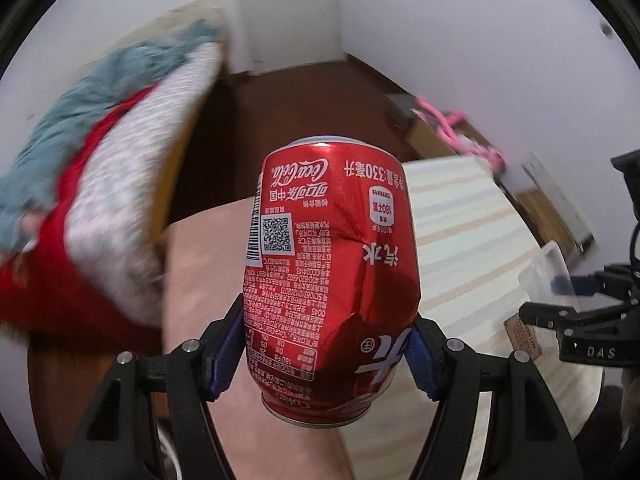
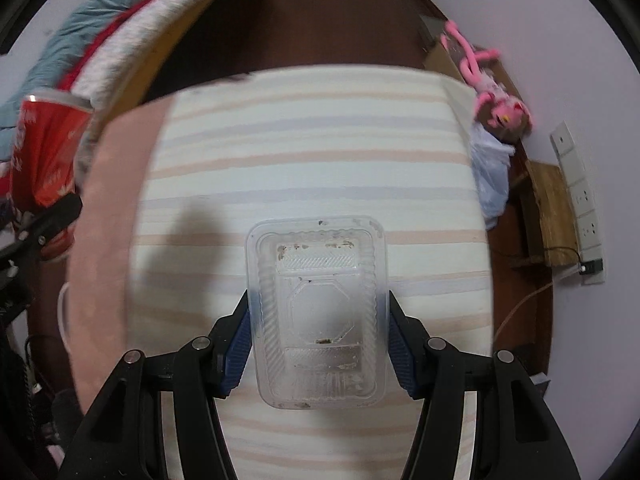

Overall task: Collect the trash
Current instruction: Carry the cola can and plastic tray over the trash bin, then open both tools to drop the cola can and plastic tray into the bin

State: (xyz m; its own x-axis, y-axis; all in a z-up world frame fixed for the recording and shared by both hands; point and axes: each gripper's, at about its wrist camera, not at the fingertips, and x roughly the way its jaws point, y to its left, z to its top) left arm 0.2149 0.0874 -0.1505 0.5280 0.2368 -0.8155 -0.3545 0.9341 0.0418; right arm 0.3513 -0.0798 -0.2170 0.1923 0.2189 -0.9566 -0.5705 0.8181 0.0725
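A dented red cola can (image 1: 328,276) fills the middle of the left wrist view, held off the striped mattress (image 1: 472,240) with my left gripper (image 1: 326,356) shut on its lower half. The same can (image 2: 44,156) shows at the far left of the right wrist view. My right gripper (image 2: 318,340) is shut on a clear plastic food tray (image 2: 316,312) with crumbs in it, lifted above the mattress (image 2: 312,148). That tray (image 1: 548,276) and the right gripper (image 1: 560,316) appear at the right edge of the left wrist view.
A pile of red, grey and teal bedding (image 1: 104,184) lies to the left. Dark wooden floor (image 2: 320,20) runs beyond the mattress. By the right wall sit a pink plush toy (image 2: 488,88), a white plastic bag (image 2: 490,176), a wooden stand (image 2: 552,216) and a power strip (image 2: 580,196).
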